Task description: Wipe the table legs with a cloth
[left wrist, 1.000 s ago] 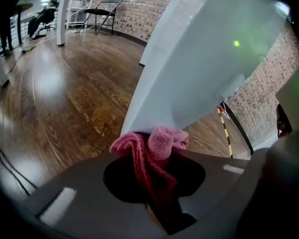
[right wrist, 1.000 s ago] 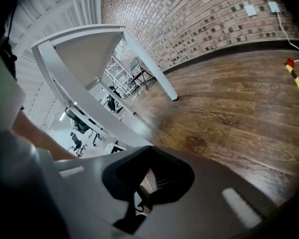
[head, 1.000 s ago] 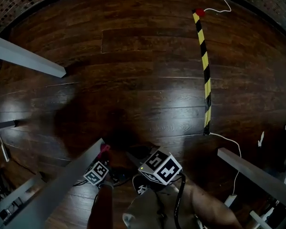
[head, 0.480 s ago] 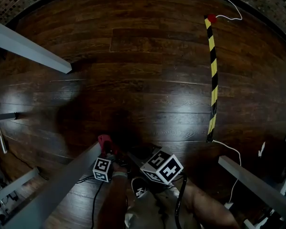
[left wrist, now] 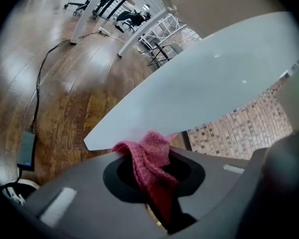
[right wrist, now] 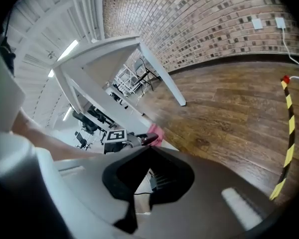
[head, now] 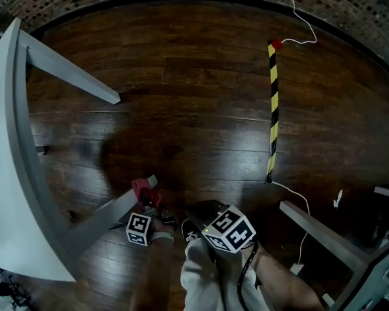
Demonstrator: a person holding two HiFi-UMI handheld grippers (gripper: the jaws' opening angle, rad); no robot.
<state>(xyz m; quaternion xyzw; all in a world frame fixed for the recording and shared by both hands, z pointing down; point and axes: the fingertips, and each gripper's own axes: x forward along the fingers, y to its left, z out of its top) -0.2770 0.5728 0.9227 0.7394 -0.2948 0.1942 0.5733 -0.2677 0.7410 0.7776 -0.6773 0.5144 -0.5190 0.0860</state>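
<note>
At the floor end, head view: left gripper [head: 148, 201] sets the cloth [head: 142, 189] on the near table leg [head: 107, 216]; right gripper [head: 201, 214] is beside it.
Left gripper view: jaws pinched on the cloth; I would press flat and stroke lengthwise.
Right gripper view: jaws closed, empty.

No readable text, label, brand, number or sign anywhere.

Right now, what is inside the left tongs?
A pink cloth is clamped in the left tongs, its free end bunched against the grey table leg. The cloth's lower part is covered by the jaws, as is whatever lies behind it.
</note>
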